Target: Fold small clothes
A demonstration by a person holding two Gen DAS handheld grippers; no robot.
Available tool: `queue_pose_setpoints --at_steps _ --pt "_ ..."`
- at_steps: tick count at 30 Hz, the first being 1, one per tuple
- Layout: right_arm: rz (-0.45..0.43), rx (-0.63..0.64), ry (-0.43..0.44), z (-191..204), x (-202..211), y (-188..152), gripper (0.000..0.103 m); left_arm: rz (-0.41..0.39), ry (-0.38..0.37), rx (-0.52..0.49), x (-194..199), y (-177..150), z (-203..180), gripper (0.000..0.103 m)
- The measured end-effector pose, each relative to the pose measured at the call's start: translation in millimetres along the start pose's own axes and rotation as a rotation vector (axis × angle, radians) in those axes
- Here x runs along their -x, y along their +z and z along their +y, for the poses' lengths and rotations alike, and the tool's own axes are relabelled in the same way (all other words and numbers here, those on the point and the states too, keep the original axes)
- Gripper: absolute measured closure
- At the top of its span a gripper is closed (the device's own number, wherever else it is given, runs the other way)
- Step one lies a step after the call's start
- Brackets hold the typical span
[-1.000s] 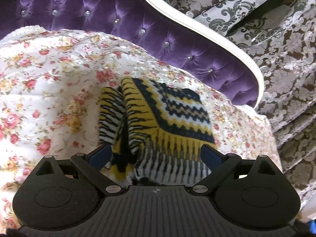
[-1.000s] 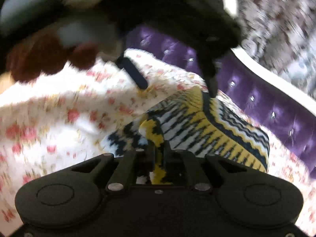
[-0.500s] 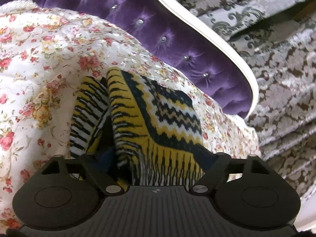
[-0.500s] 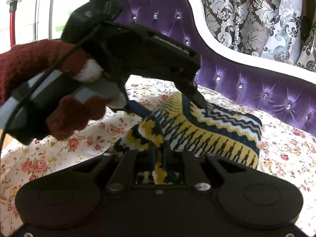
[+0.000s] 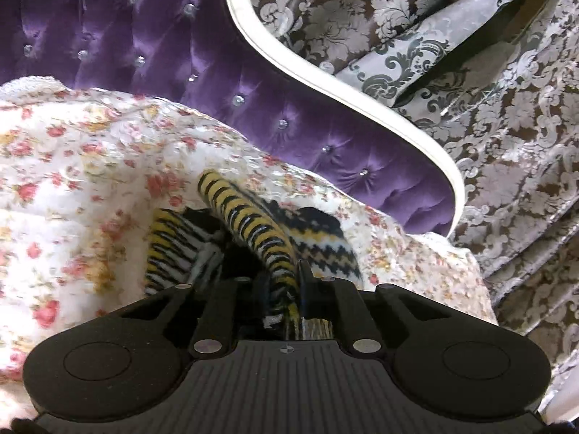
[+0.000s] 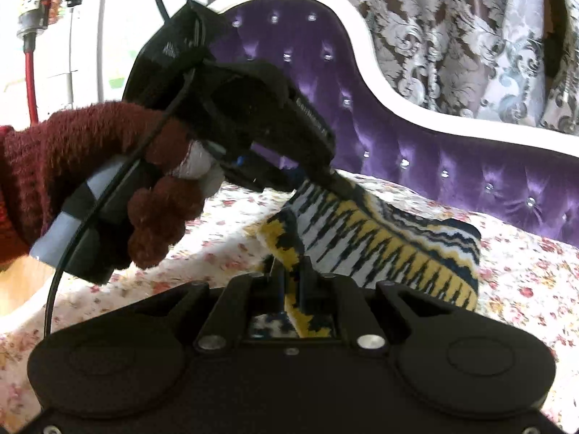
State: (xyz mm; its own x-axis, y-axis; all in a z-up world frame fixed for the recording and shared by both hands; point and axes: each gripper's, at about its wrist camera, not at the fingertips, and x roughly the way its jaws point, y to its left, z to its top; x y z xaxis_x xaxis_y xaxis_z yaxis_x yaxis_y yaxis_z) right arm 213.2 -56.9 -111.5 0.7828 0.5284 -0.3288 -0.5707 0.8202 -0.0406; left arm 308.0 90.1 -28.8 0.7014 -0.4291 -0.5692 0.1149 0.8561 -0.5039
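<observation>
Left wrist view: close above the floral bedspread [image 5: 72, 188], facing the purple headboard [image 5: 152, 47] and curtain [image 5: 506, 144]. Right wrist view: low, close, facing the headboard [image 6: 416, 144] from the side. Shared: knitted garment [image 5: 253, 228] [image 6: 380, 246], bedspread, headboard.

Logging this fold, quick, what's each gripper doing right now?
Left gripper: closed on the knitted garment.
Right gripper: closed on the same garment.
</observation>
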Motion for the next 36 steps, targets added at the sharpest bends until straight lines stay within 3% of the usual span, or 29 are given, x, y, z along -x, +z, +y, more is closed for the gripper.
queue_pose_setpoints --at_steps 4,6,8,10,12,14,16,18,21,25,29,36 --pt "0.114 0.002 0.05 12 -36 -16 0.087 0.049 0.109 0.021 -16 -14 27 0.089" --pt "0.181 0.004 0.055 14 -52 -28 0.078 0.089 0.142 0.027 -31 -26 40 0.086" --pt "0.163 -0.01 0.07 10 -49 -31 0.078 0.043 0.131 0.027 -30 -34 43 0.085" --pt "0.159 -0.036 0.106 3 -41 -29 0.056 0.028 0.126 0.019 -28 -35 40 0.083" --pt "0.141 -0.049 0.125 -4 -31 -27 0.023 0.022 0.129 0.002 -23 -34 36 0.071" --pt "0.121 -0.075 0.132 -14 -19 -26 0.021 -0.014 0.135 0.0 -15 -33 33 0.04" --pt "0.11 -0.126 0.131 -28 -8 -24 0.015 -0.057 0.115 0.015 -4 -33 34 0.024" --pt "0.093 -0.199 0.133 -48 2 -23 0.002 -0.072 0.1 0.029 5 -34 35 0.019" --pt "0.065 -0.33 0.118 -79 12 -23 0.0 -0.048 0.101 0.013 12 -38 31 0.005" --pt "0.032 -0.538 0.085 -130 10 -22 0.0 0.026 0.092 -0.02 11 -55 29 0.005" --pt "0.017 -0.717 0.103 -172 -5 -28 0.0 0.073 0.076 0.008 6 -72 33 0.005" --pt "0.057 -0.808 0.156 -199 -51 -37 0.0 0.114 0.041 0.041 -13 -81 35 0.005"
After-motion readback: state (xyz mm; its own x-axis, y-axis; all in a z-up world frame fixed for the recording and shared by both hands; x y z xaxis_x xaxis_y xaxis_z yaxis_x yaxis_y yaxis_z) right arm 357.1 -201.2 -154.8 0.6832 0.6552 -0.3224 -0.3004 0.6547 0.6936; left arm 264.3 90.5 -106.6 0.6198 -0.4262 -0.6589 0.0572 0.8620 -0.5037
